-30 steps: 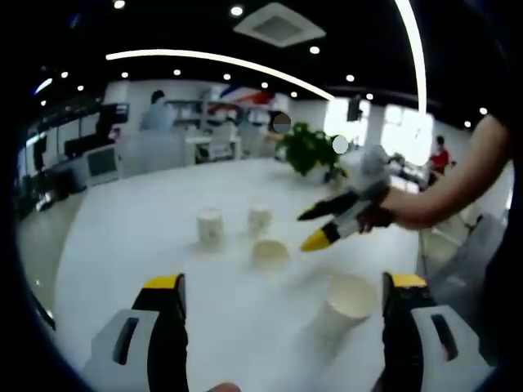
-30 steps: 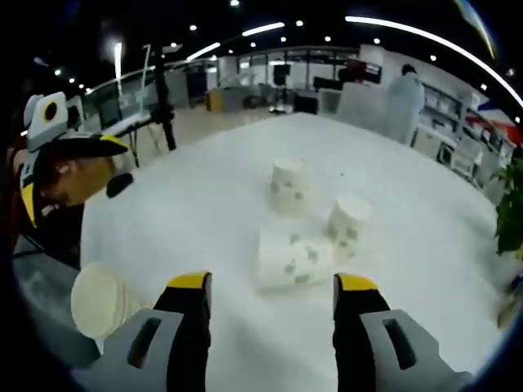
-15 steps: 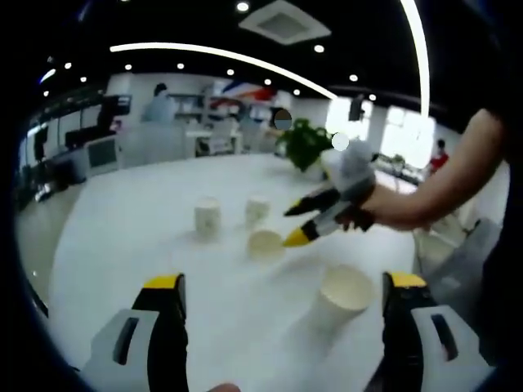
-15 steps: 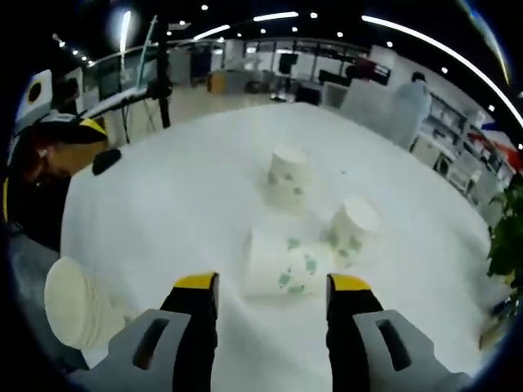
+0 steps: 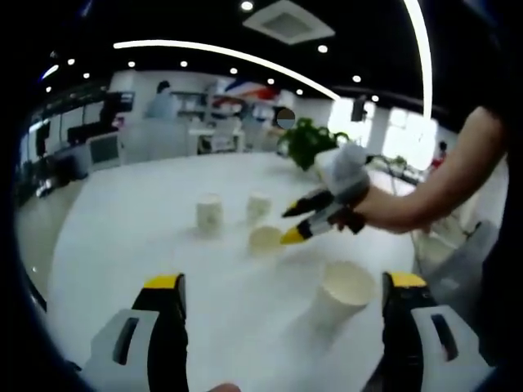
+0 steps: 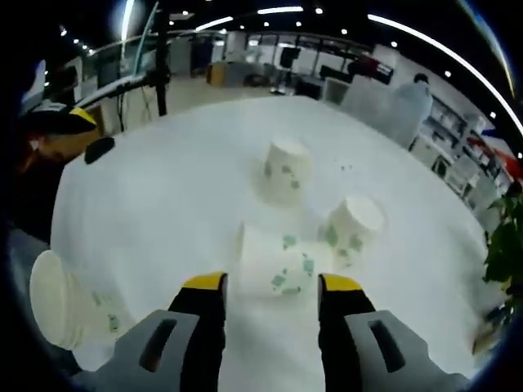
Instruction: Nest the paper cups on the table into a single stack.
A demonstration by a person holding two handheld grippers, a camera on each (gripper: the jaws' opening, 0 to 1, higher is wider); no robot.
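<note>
The right gripper (image 6: 265, 286), jaws spread and empty, is hanging just short of the tipped-over cup (image 6: 278, 260), whose long axis is lying crosswise between the jaw tips, while the left gripper (image 5: 282, 286), also spread, is waiting farther off.

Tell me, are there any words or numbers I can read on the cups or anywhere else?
None can be read.
Cups: green leafy prints, no letters that I can make out.
Red and blue banner on the far wall: too blurred to read.
Grippers: yellow tips, no writing visible.
</note>
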